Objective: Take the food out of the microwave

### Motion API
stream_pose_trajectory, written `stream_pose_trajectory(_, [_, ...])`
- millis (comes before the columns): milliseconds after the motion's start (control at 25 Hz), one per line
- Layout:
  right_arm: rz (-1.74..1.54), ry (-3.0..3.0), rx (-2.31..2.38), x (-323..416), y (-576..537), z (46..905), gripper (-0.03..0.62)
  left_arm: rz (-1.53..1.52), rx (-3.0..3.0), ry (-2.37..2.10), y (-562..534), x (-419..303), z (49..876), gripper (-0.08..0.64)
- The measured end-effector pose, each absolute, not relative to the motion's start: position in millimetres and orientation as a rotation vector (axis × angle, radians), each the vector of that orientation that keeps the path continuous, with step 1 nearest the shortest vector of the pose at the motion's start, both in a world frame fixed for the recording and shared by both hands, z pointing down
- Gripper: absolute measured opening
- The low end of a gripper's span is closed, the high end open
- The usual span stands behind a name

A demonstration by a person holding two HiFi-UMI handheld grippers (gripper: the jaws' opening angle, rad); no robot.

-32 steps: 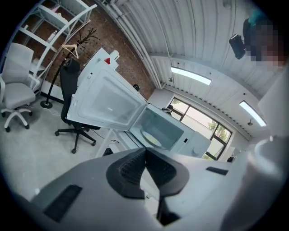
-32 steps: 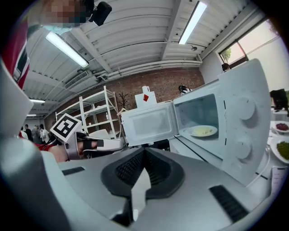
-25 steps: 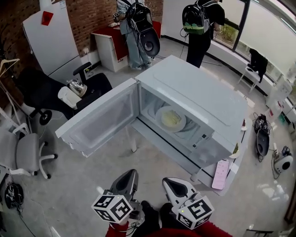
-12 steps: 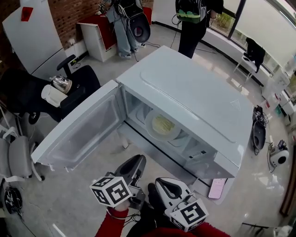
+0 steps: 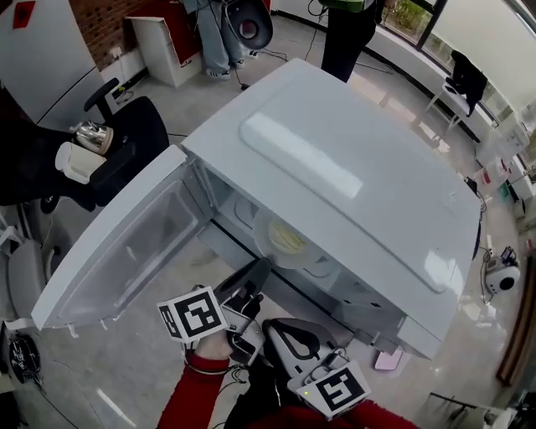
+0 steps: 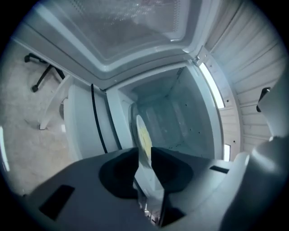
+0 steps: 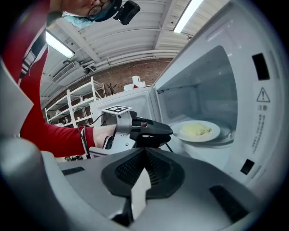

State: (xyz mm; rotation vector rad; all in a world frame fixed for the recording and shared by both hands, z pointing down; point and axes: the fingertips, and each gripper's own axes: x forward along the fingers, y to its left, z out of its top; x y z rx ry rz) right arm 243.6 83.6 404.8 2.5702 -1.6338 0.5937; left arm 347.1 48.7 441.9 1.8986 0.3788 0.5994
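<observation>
The white microwave (image 5: 352, 167) stands with its door (image 5: 134, 243) swung wide to the left. Inside, a white plate (image 5: 280, 239) of yellow food (image 7: 198, 130) lies flat on the turntable. My left gripper (image 5: 261, 270) is just in front of the opening, rolled on its side. Its jaws are a narrow gap apart with nothing in them and point at the plate (image 6: 142, 133), seen edge-on. My right gripper (image 5: 270, 328) hangs lower and further back, shut and empty. In its own view my right gripper (image 7: 144, 151) sits behind my left gripper (image 7: 167, 131).
A black office chair (image 5: 126, 134) holding a kettle (image 5: 88, 134) and a white cup (image 5: 74, 162) stands left of the door. People (image 5: 226, 25) stand at the back. A pink phone (image 5: 387, 360) lies near the microwave's front right corner.
The view has closed in over the microwave. My left gripper has moved forward to the opening; my right gripper has stayed low behind it.
</observation>
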Motion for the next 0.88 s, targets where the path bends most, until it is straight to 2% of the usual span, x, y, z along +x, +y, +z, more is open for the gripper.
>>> stream_pose_trajectory(600, [0.569, -1.662, 2.648, 270.3, 66.6, 397.9, 0.011, 0.636, 1.664, 0.404, 60.7, 374.0, 446.8, 0.083])
stream_pose_trajectory(880, [0.656, -1.65, 2.687, 273.6, 76.3, 402.2, 0.011, 0.572, 1.522, 0.396, 67.6, 378.6, 437.4, 0.041])
